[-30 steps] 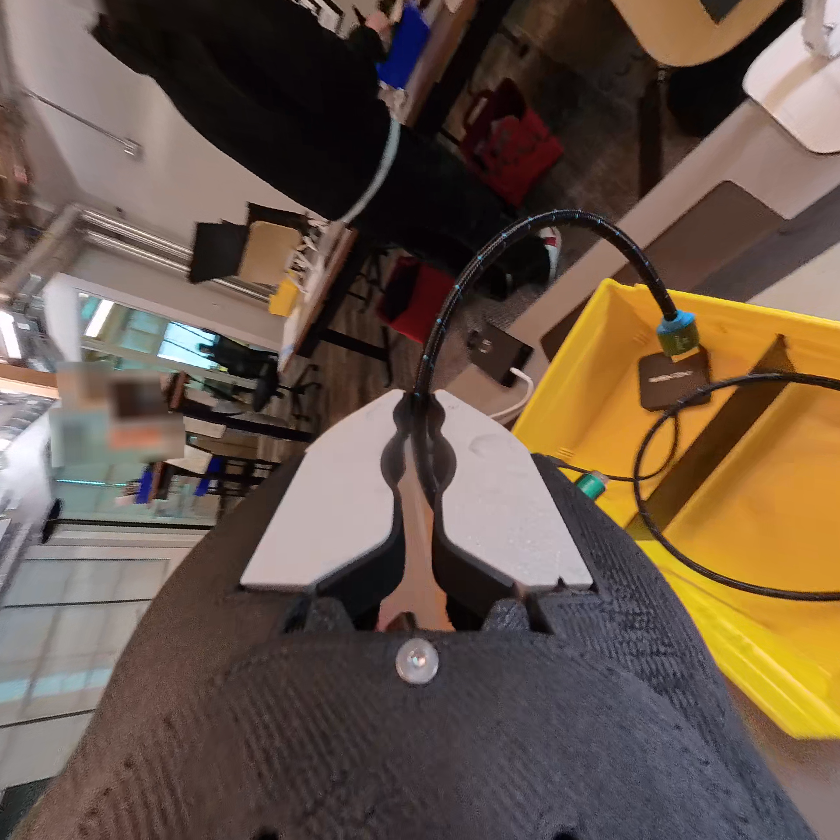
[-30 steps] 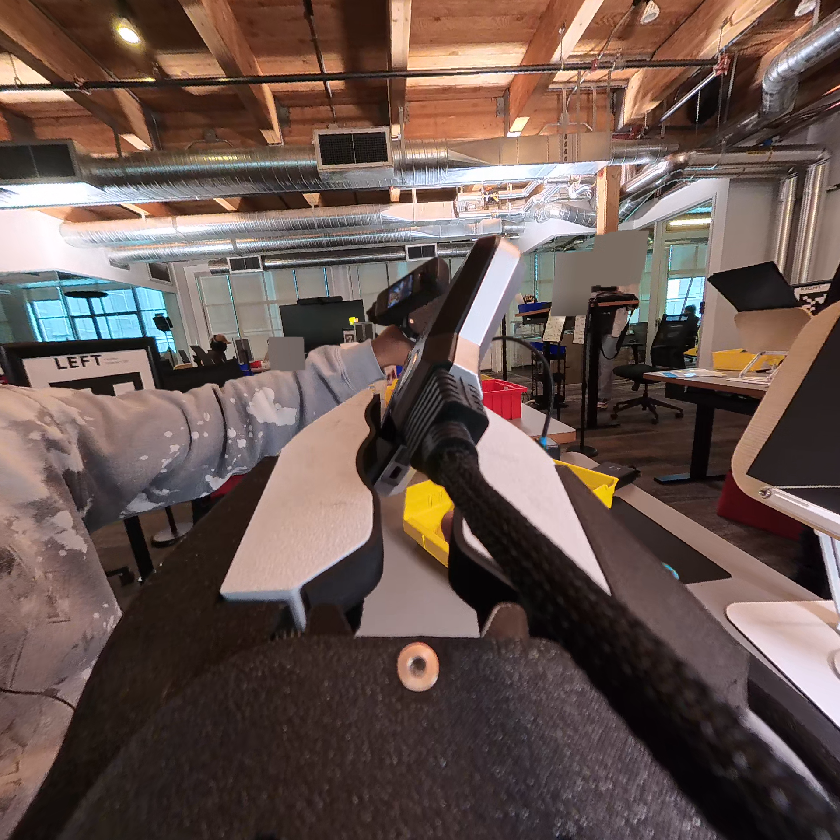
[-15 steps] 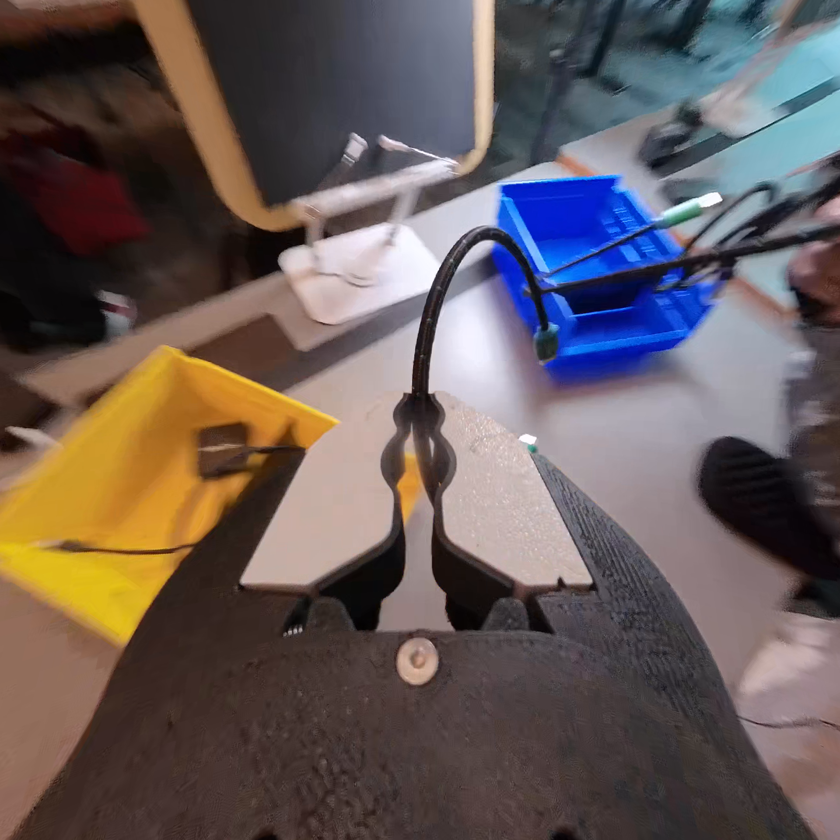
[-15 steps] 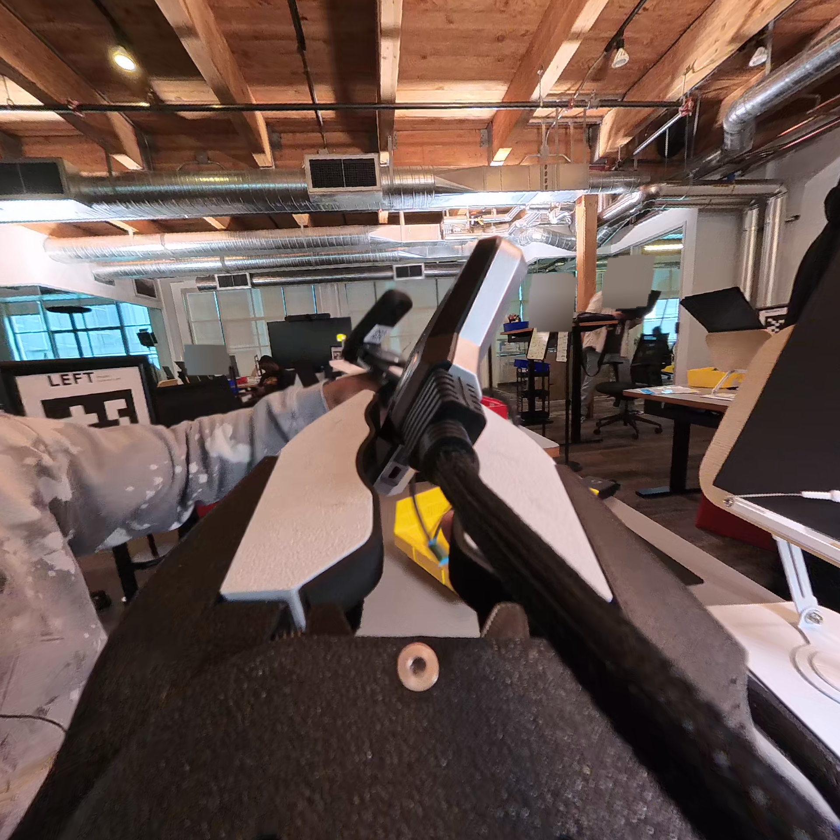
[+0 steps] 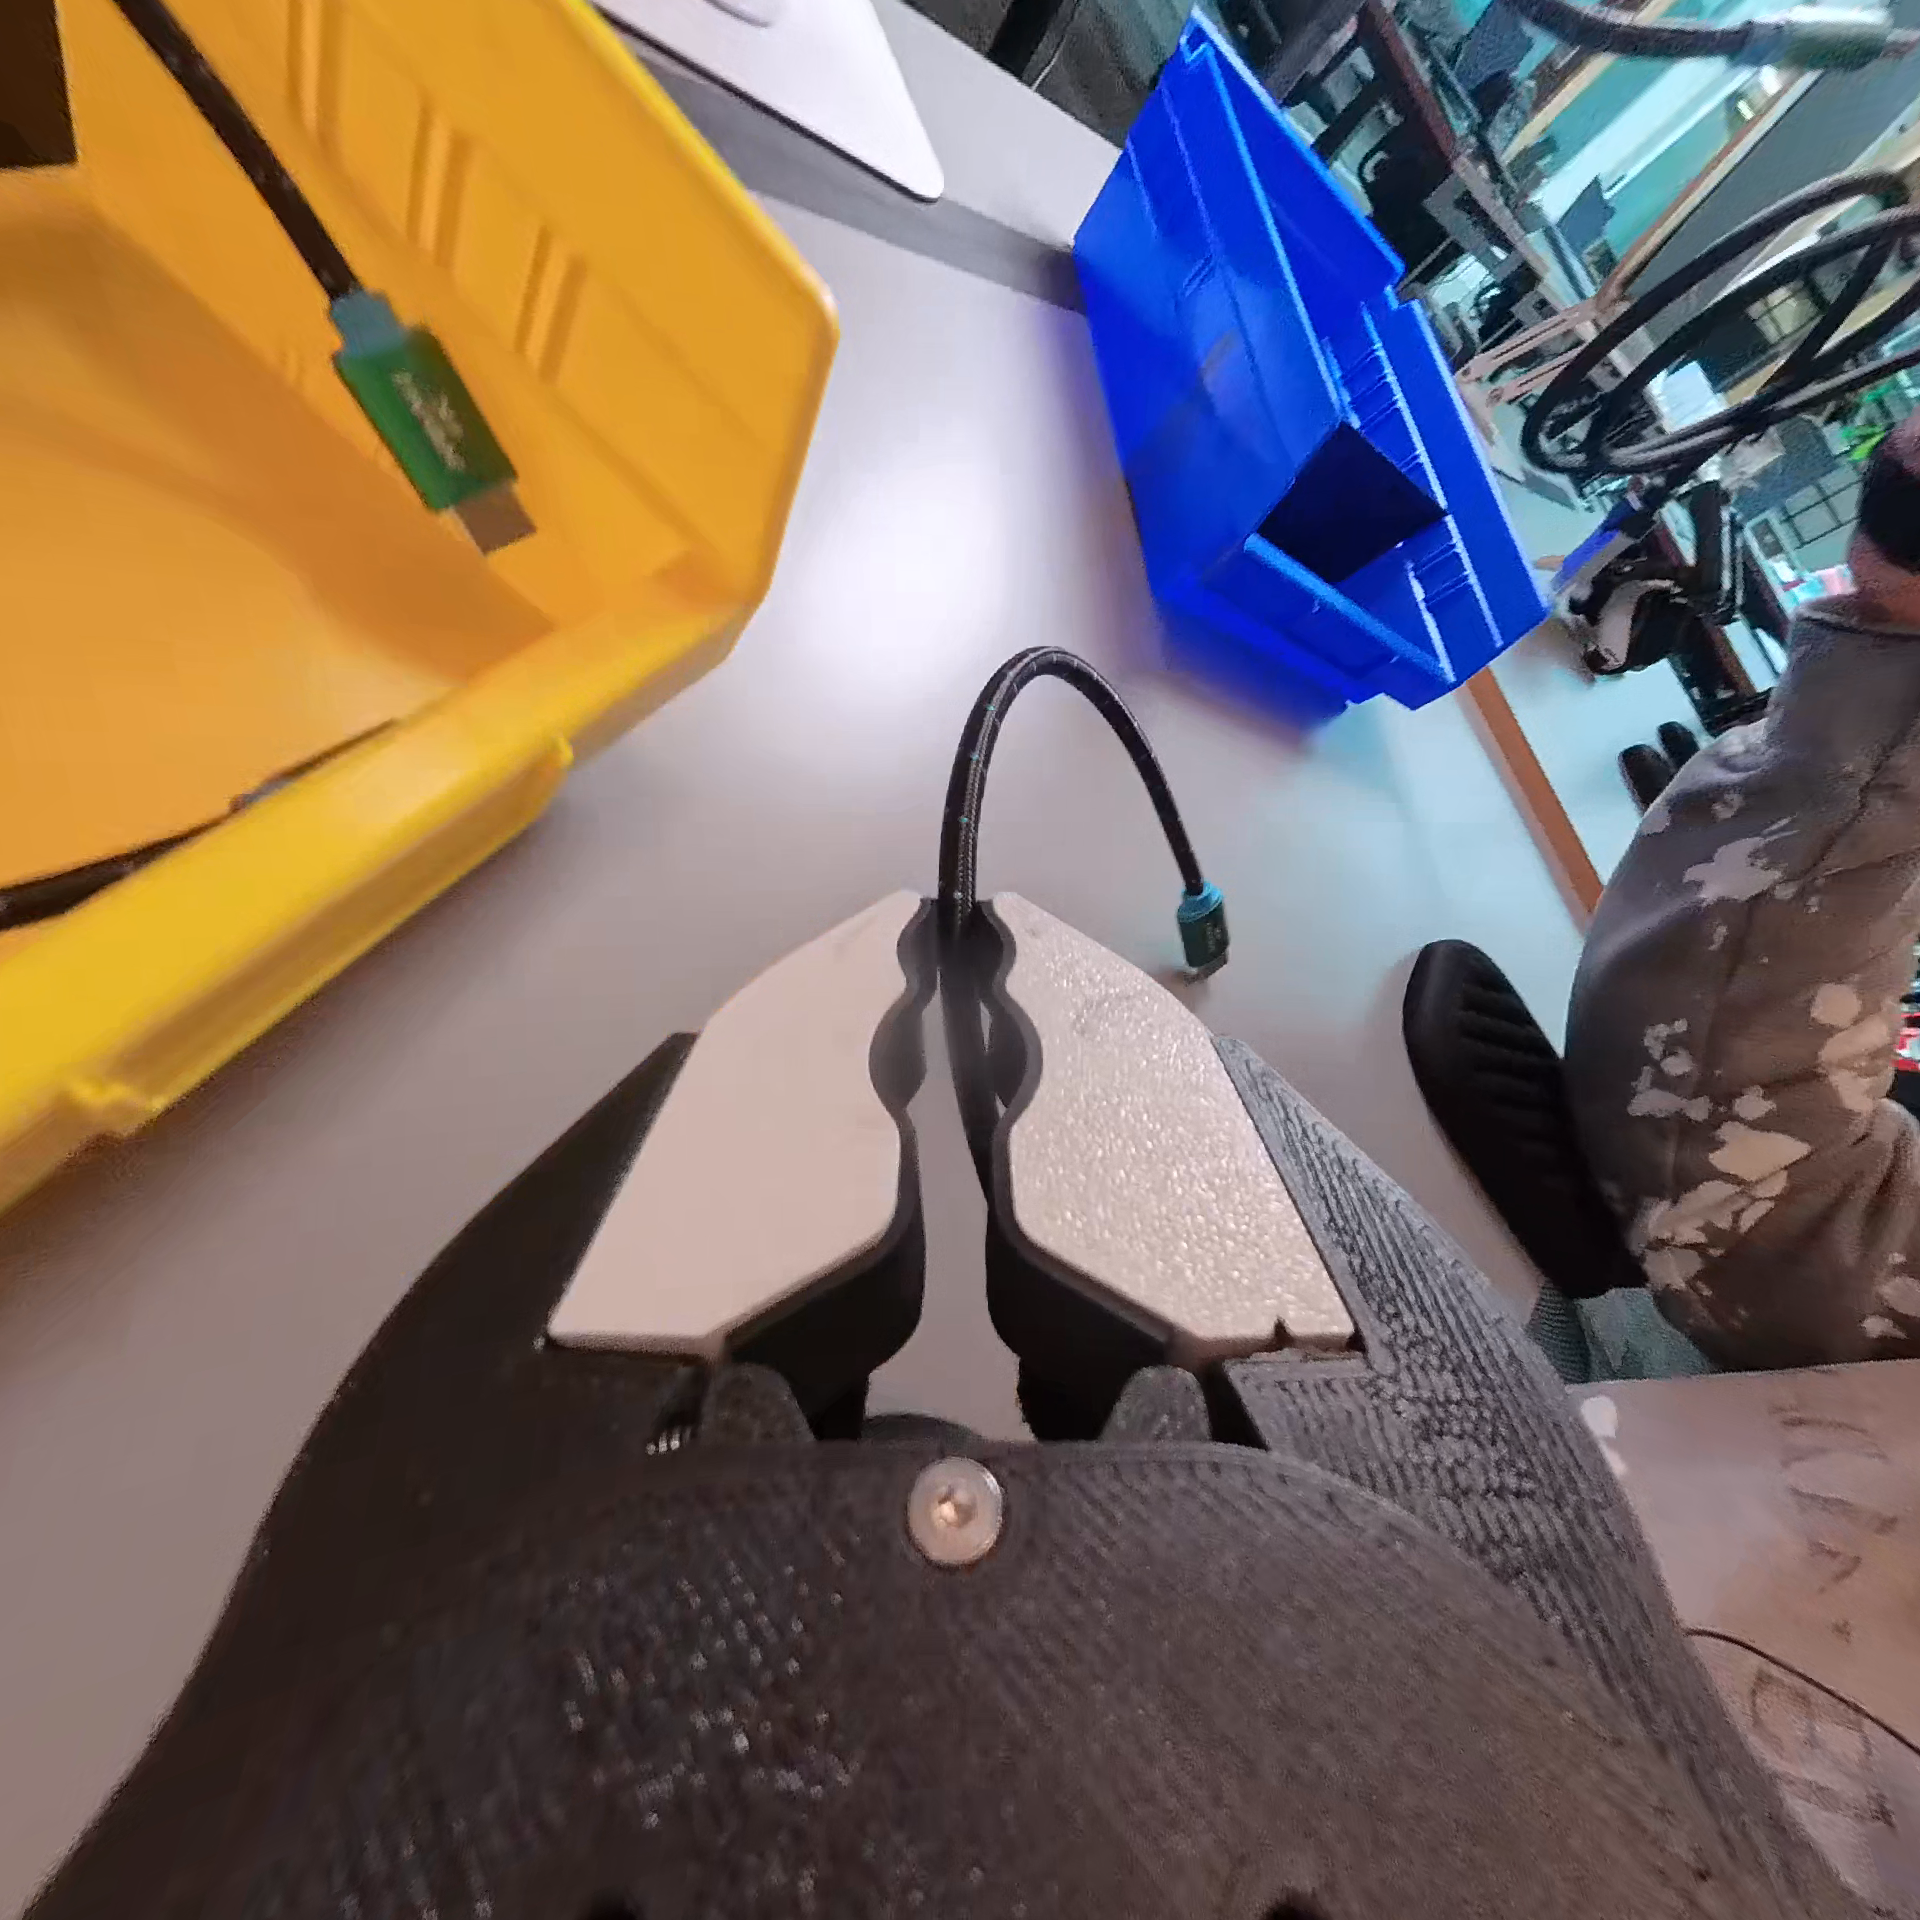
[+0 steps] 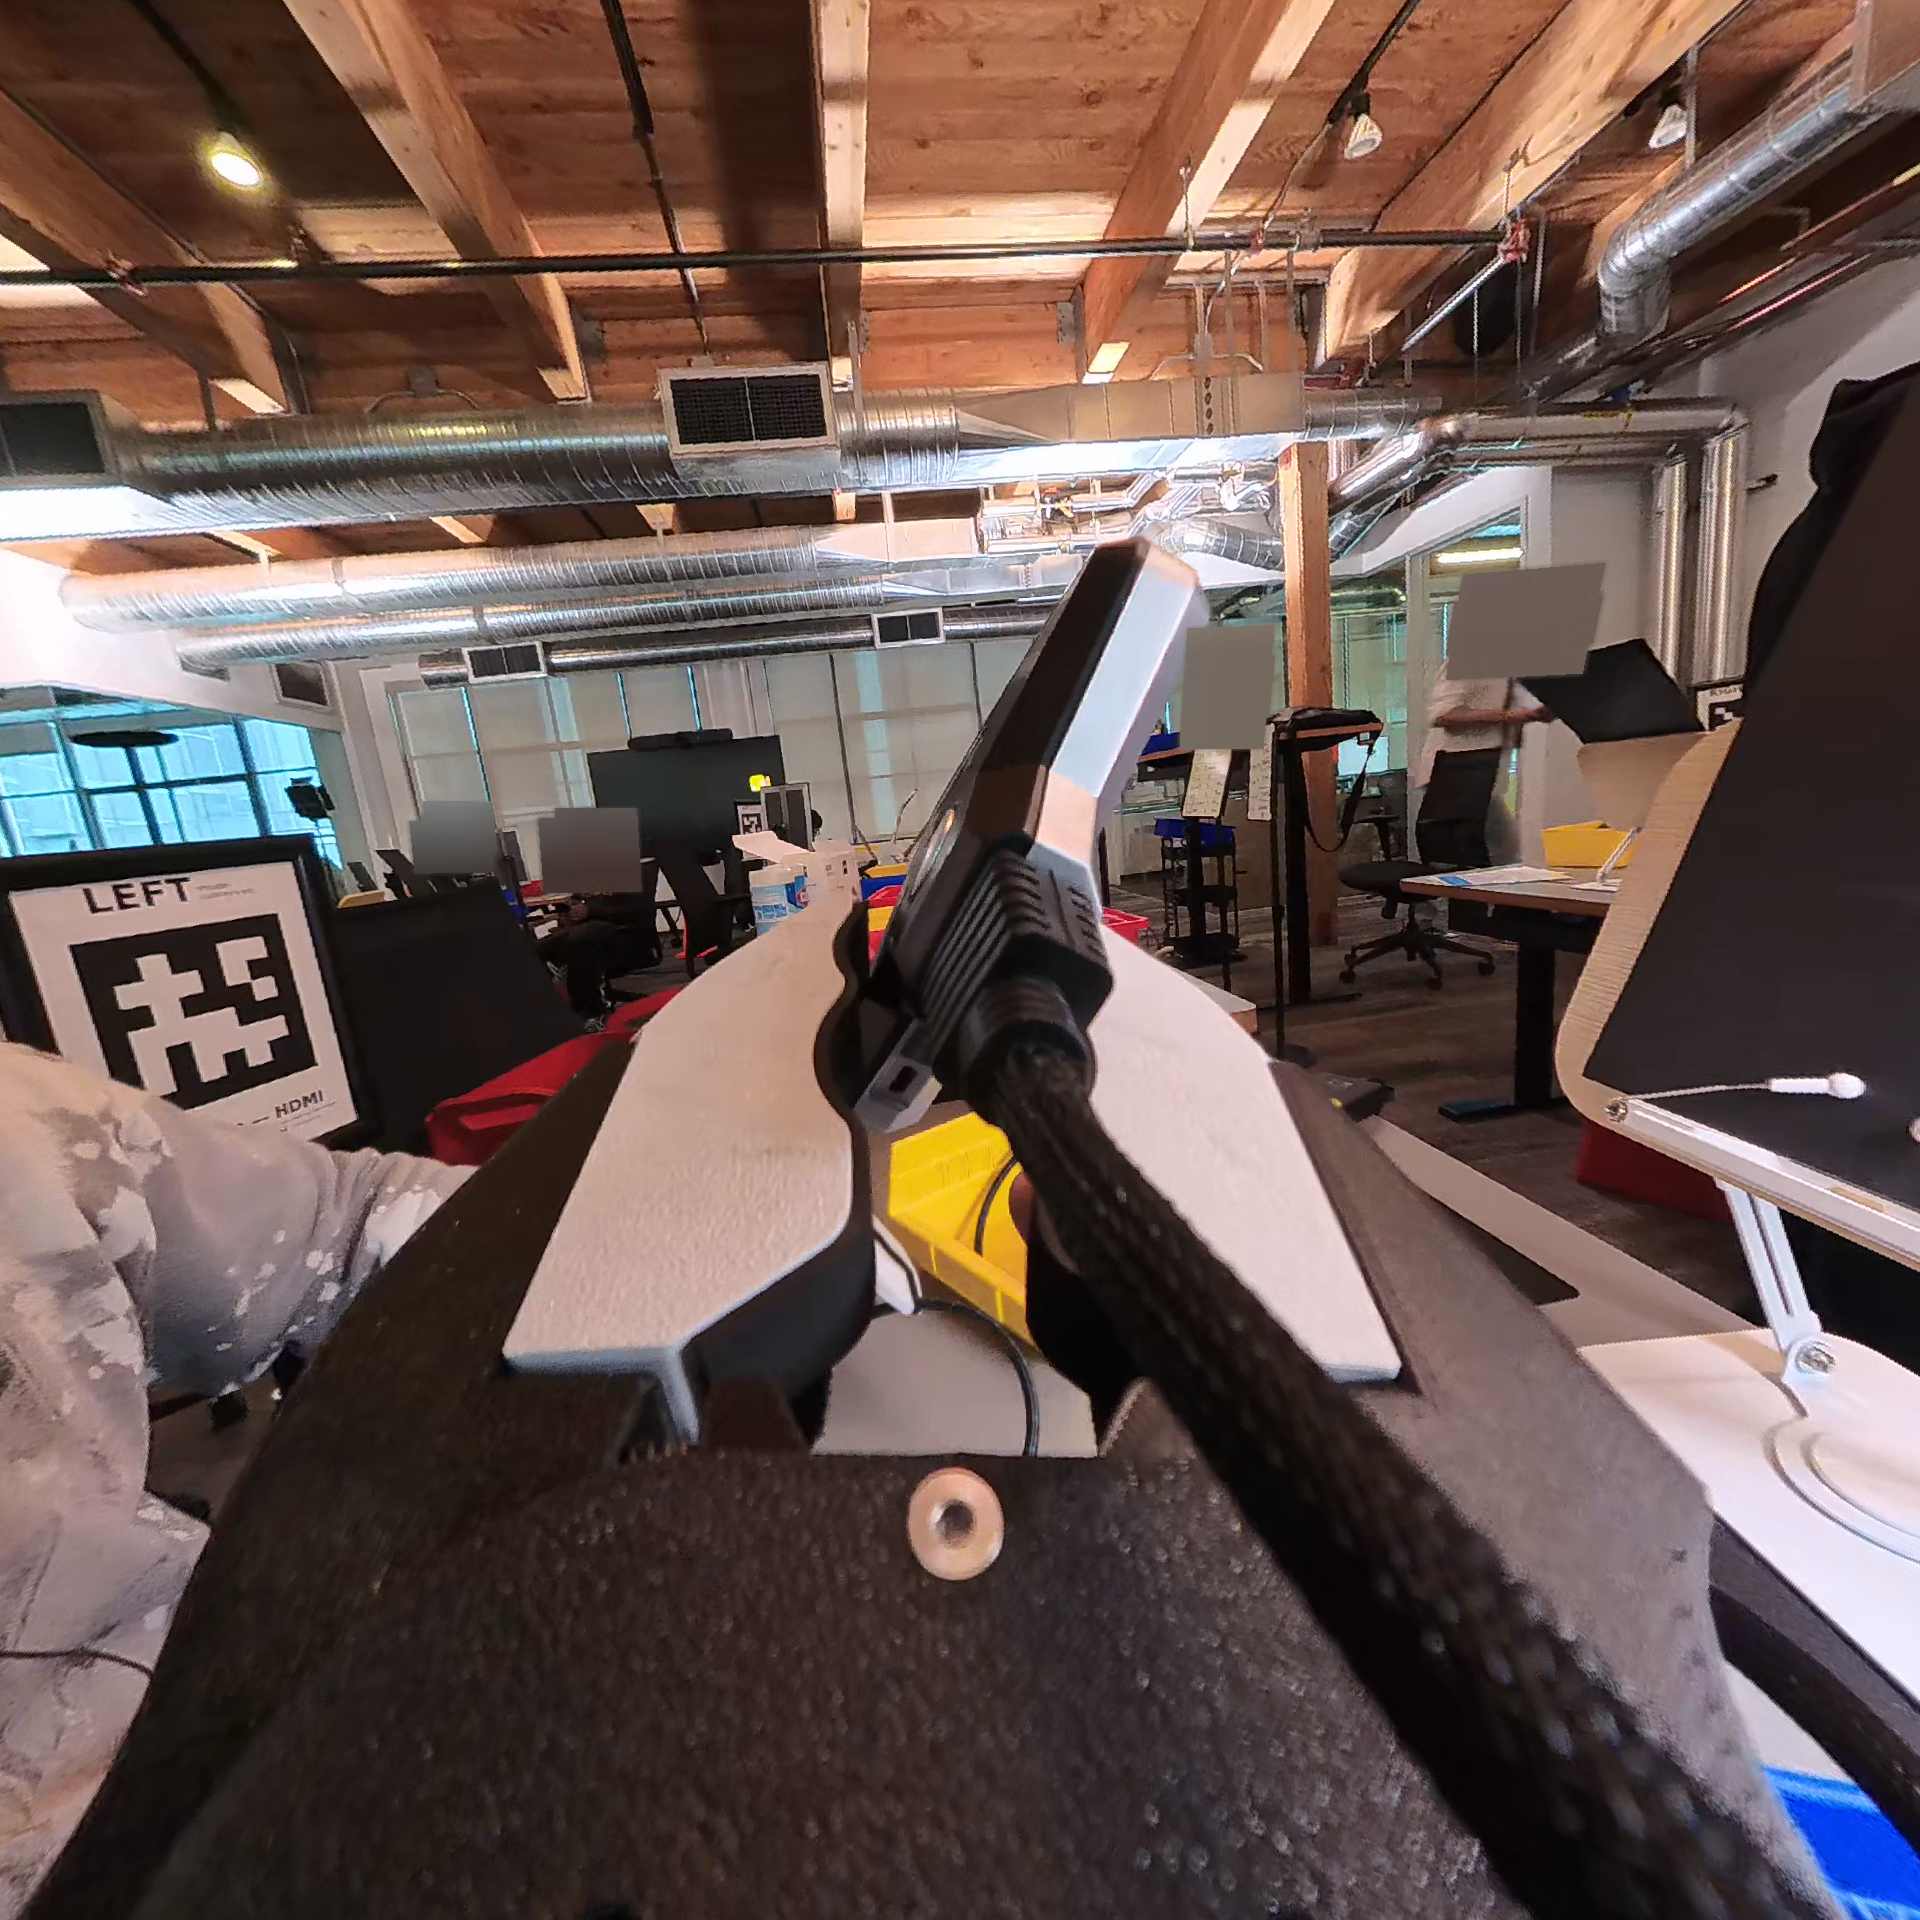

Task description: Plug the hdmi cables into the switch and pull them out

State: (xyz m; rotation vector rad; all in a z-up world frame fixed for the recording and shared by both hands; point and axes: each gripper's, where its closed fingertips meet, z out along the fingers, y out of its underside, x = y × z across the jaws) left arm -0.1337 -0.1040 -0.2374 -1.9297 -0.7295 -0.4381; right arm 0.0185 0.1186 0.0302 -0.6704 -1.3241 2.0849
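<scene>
My left gripper (image 5: 961, 914) is shut on a thin black braided cable (image 5: 1023, 681) that arcs up and over; its green plug (image 5: 1203, 928) hangs just above the grey table (image 5: 935, 499). A second green plug (image 5: 426, 426) on a black cable lies in the yellow bin (image 5: 623, 416). My right gripper (image 6: 971, 935) is shut on the black and silver switch (image 6: 1049, 758), held tilted in the air. A thick black braided HDMI cable (image 6: 1174, 1247) is plugged into the switch's near end through a ribbed black plug (image 6: 1013, 945).
A blue bin (image 5: 1309, 416) stands to the right on the table. A white stand base (image 5: 821, 94) sits behind the yellow bin. A person's speckled grey sleeve (image 5: 1756, 1018) and a black chair arm (image 5: 1496, 1101) are at the right. A dark board on a white stand (image 6: 1766, 987) is to the right.
My left gripper has swung down towards the table with the thin cable, nearer the yellow bin's corner. My right gripper holds the switch nearly still; the left arm has dropped out of its view.
</scene>
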